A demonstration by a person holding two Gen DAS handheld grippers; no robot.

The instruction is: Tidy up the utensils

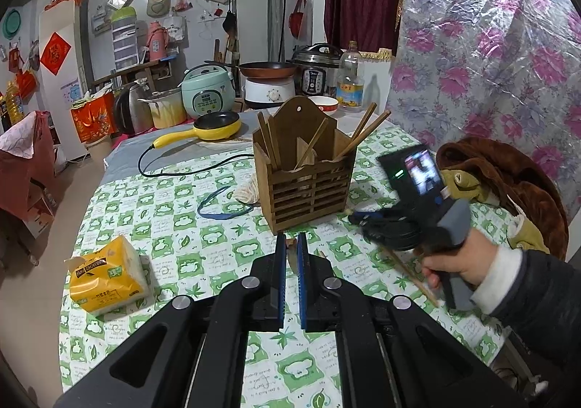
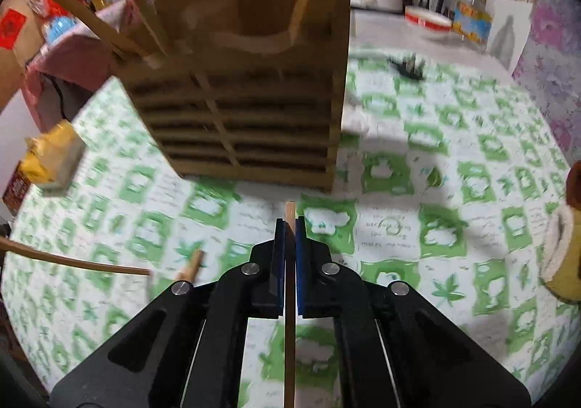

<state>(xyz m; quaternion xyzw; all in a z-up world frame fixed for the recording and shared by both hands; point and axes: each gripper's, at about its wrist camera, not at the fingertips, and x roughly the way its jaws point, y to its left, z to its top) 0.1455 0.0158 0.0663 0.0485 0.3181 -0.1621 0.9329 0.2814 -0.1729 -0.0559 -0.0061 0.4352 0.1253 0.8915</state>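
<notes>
One chopstick (image 2: 289, 262) is pinched by the right gripper (image 2: 289, 226) at frame centre; tilted, it could be knocked against the holder (image 2: 247, 125) rim. In the left gripper (image 1: 290, 244), jaws nearly shut, something is apparently held.

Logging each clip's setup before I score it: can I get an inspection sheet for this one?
Surface: table under a green-and-white patterned cloth.
Job's things: wooden utensil holder upright, several chopsticks leaning inside; loose chopstick lying on the cloth near the right hand.
Clutter: yellow tissue pack, blue loop, brown garment, small yellow pan.
Grippers: left gripper nearly shut, something thin between the fingers, unclear; right gripper shut on a chopstick.
Cables: black cord from the yellow pan.
Surroundings: rice cooker, pressure cooker, oil bottle, floral sheet.
</notes>
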